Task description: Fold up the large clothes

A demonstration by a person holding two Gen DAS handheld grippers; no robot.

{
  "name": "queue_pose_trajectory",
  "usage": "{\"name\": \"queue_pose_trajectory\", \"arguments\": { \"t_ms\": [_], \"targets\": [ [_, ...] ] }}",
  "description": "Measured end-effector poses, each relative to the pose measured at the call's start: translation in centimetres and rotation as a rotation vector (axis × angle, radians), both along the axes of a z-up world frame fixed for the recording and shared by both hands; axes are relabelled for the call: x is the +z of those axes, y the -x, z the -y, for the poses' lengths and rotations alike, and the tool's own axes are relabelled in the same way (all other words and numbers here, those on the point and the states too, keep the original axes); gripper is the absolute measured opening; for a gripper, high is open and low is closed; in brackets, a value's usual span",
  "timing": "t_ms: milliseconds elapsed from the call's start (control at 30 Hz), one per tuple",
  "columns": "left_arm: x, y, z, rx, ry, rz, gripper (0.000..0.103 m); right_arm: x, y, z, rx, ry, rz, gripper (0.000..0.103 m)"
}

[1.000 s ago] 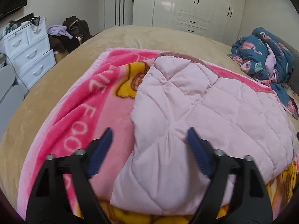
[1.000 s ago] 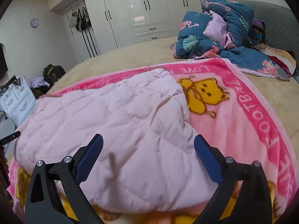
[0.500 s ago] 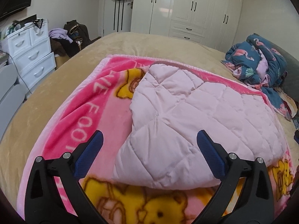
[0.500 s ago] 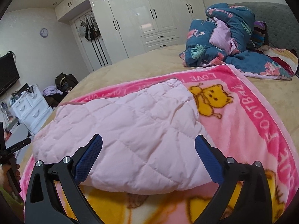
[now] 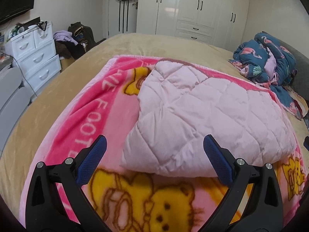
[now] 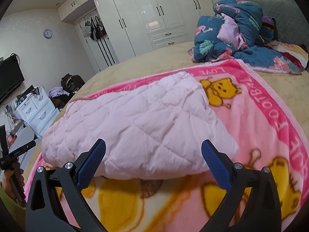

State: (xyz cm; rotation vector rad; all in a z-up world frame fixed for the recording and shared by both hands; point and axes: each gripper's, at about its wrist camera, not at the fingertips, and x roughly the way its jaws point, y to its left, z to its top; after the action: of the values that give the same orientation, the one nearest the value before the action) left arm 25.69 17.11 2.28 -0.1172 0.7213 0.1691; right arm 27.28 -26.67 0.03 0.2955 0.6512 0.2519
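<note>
A pale pink quilted garment (image 5: pixel 202 112) lies folded into a thick rectangle on a pink cartoon-bear blanket (image 5: pixel 92 104) spread over the bed. It also shows in the right wrist view (image 6: pixel 139 127), on the same blanket (image 6: pixel 256 119). My left gripper (image 5: pixel 153 154) is open and empty, held back from the garment's near left corner. My right gripper (image 6: pixel 153 154) is open and empty, held back from the garment's near edge. Neither touches the cloth.
A heap of blue flamingo-print bedding (image 5: pixel 268 63) lies at the bed's far right, also in the right wrist view (image 6: pixel 237 32). A white drawer unit (image 5: pixel 36 56) and a pile of clothes and bags (image 5: pixel 75 36) stand left of the bed. White wardrobes (image 5: pixel 195 9) line the far wall.
Both grippers have drawn back and up from the folded garment, so more of the blanket's near end shows. The left jaws have spread wider. The garment has stayed in place.
</note>
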Motion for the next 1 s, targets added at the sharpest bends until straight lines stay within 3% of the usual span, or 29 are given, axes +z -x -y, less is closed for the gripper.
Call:
{"name": "queue_pose_trajectory", "arguments": {
  "t_ms": [233,433,700,900,1000],
  "targets": [
    [-1.7,0.7,-0.2,0.013,0.034,-0.053,0.094,-3.2,0.5,1.1,-0.037,-0.049,-0.087,0.099],
    [-3.5,0.9,-1.2,0.036,0.152,-0.091,0.094,-6.2,0.5,2.5,-0.091,-0.154,-0.175,0.099],
    [-6.6,0.8,-3.1,0.064,0.493,-0.117,0.094,-8.9,-0.9,3.6,-0.125,-0.35,-0.255,0.099],
    [-8.1,-0.2,-3.3,0.074,0.66,-0.109,0.094,-10.2,-3.3,3.6,-0.15,-0.515,-0.304,0.099],
    [-8.8,-0.9,-3.2,0.087,0.713,-0.111,0.094,-10.4,-4.9,3.6,-0.169,-0.536,-0.306,0.099]
  ]
}}
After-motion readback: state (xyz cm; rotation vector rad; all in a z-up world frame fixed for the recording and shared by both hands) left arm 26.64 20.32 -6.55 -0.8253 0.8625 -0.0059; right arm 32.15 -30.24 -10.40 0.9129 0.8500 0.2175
